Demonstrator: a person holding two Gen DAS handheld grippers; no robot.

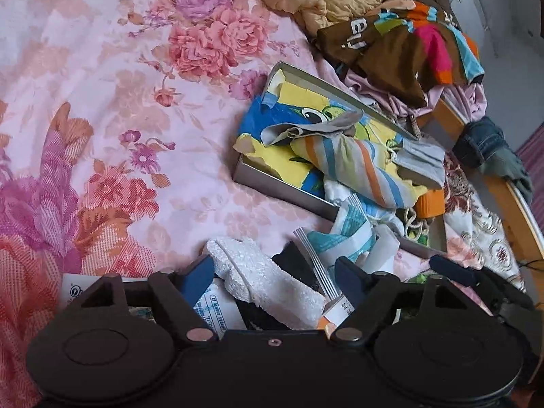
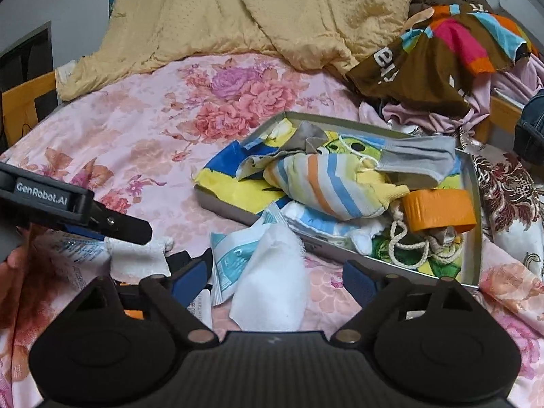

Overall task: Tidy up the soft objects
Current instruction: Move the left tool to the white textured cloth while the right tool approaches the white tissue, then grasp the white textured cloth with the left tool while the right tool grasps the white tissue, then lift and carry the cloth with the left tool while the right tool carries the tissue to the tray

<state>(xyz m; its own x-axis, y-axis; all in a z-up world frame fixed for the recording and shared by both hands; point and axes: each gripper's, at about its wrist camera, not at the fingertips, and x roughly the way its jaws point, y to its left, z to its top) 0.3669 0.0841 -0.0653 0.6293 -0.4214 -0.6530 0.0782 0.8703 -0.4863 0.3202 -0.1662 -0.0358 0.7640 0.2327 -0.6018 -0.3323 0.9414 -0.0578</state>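
Now I see the box (image 2: 474, 183) on the bed (image 2: 136, 142) holding a striped cloth (image 2: 326, 187), rope (image 2: 404, 248) and orange roll (image 2: 438, 212); both grippers' (image 1: 273, 272) (image 2: 277, 273) jaws spread, pinching nothing; foam (image 1: 265, 278) half hidden.

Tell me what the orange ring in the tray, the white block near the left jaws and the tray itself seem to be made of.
The orange ring looks like hard matte plastic: smooth, stiff walls, fine ridges.
The white block looks like foam, probably polystyrene: a grainy, beaded surface with a broken edge.
The tray could be thin metal or coated cardboard: flat grey walls with a dull sheen; I cannot tell which.
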